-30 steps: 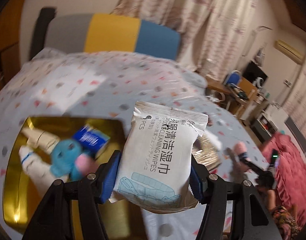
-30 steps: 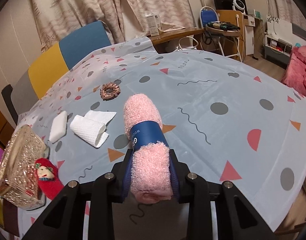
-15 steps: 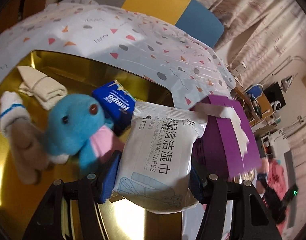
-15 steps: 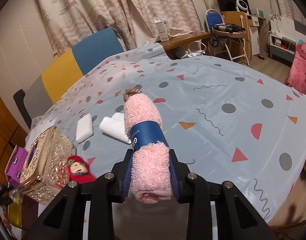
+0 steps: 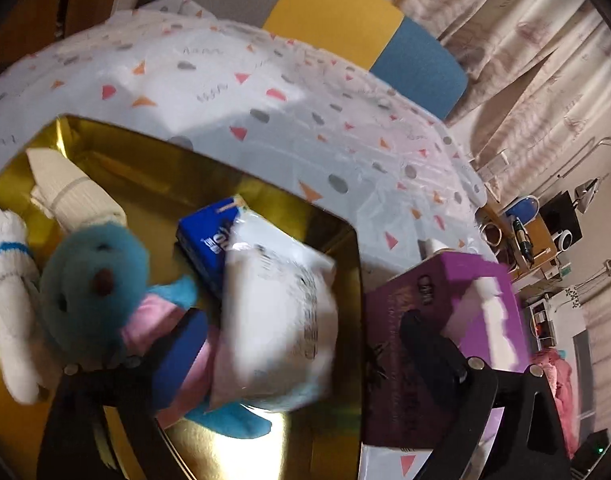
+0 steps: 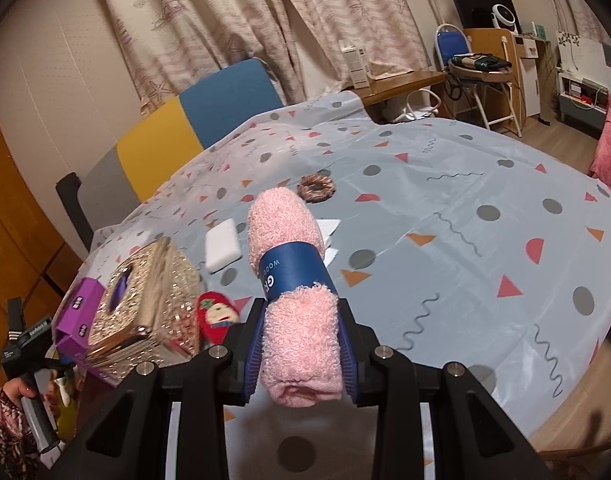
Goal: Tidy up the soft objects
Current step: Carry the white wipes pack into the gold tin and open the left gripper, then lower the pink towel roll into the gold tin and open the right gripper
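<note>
In the left wrist view my left gripper (image 5: 301, 344) is open over the gold tray (image 5: 341, 420). The white wet-wipes pack (image 5: 277, 320), blurred, is loose between its spread fingers, over a blue plush toy (image 5: 89, 296) and a blue tissue pack (image 5: 203, 240). A rolled beige sock (image 5: 73, 196) and a white sock (image 5: 5, 276) lie in the tray too. In the right wrist view my right gripper (image 6: 301, 344) is shut on a rolled pink towel (image 6: 293, 276) with a blue band, held above the table.
A purple tissue box (image 5: 437, 344) stands right of the tray. On the dotted tablecloth (image 6: 445, 240) lie a white sponge (image 6: 222, 249), a white cloth (image 6: 329, 232), a brown scrunchie (image 6: 316, 188), a red doll sock (image 6: 217, 316) and a glittery gold box (image 6: 149, 304).
My left gripper has opened and let go of the wipes pack, which drops into the tray. My right gripper still holds the pink towel and has drifted a little.
</note>
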Action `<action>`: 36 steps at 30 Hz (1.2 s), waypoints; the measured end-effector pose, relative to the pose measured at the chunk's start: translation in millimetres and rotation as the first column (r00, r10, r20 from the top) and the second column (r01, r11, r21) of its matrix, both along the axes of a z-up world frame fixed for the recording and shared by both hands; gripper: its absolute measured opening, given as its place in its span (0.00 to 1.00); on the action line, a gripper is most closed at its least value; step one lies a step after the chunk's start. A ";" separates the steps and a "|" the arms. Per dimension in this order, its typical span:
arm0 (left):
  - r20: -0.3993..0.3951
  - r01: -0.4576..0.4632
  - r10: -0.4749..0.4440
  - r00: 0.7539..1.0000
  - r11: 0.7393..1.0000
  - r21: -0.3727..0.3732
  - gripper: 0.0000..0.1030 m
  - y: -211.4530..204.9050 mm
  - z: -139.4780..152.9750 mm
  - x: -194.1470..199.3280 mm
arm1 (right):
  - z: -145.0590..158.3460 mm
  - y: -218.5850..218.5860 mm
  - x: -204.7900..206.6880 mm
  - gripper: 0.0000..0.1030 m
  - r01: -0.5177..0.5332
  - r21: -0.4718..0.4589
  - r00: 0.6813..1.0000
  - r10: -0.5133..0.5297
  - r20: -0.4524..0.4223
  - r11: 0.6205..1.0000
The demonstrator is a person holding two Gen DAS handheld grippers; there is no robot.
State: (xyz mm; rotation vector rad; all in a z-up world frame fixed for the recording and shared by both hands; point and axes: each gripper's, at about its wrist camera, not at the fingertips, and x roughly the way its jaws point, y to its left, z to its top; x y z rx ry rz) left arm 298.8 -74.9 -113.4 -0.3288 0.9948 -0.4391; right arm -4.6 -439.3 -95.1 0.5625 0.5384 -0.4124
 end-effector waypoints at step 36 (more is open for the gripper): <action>0.216 -0.179 0.131 0.967 0.959 0.221 0.97 164.0 17.9 -154.1 | 52.3 294.1 131.1 0.32 -0.779 -0.110 0.623 0.782 -0.022 0.618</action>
